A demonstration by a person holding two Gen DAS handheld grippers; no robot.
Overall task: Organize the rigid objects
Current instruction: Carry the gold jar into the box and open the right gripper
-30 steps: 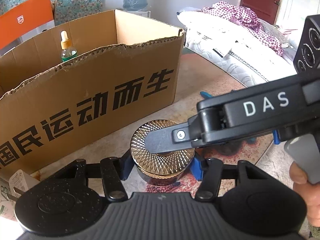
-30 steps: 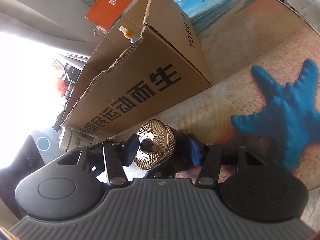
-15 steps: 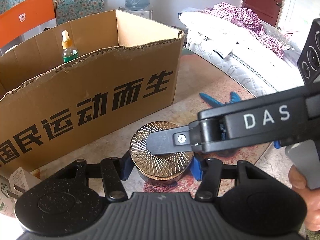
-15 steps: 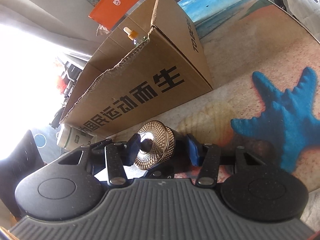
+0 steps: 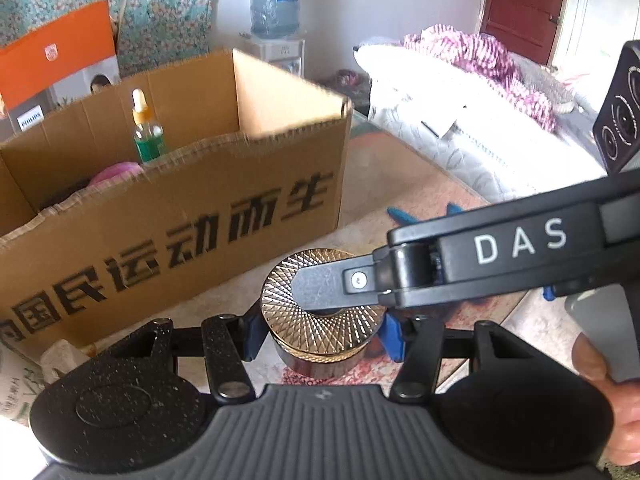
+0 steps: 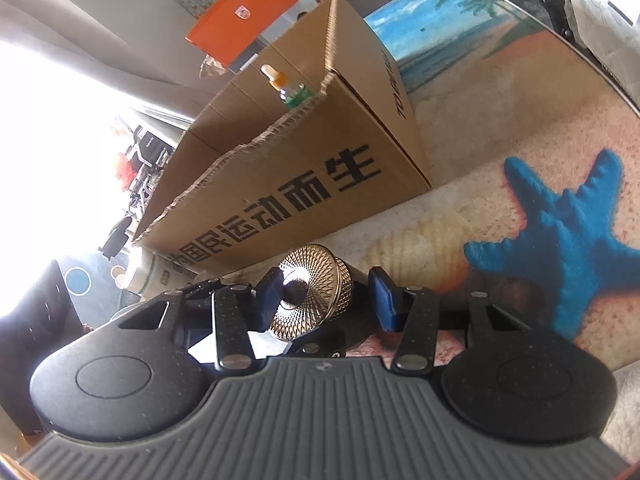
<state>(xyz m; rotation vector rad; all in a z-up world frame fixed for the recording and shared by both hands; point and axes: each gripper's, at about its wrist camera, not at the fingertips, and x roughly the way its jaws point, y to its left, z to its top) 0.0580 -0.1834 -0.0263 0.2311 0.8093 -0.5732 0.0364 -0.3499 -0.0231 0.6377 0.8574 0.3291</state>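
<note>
Left-wrist view, near to far. At 6 o'clock, the left gripper [image 5: 322, 326] pinches the dark base of a gold-lidded jar [image 5: 320, 316] standing on the beach-print table [image 5: 432, 196], blue pads against both sides. From 3 o'clock, the right gripper [image 6: 324, 294] straddles the lid; its jaws have just been closing, one finger laid flat on top, the other not yet pressing. Beyond, at 10 o'clock, the cardboard box [image 5: 192, 216] holds a dropper bottle [image 5: 147, 132]. Risk: the smooth faceted lid may slip from an off-centre grip, or the jar may twist and topple as both grippers pull.
</note>
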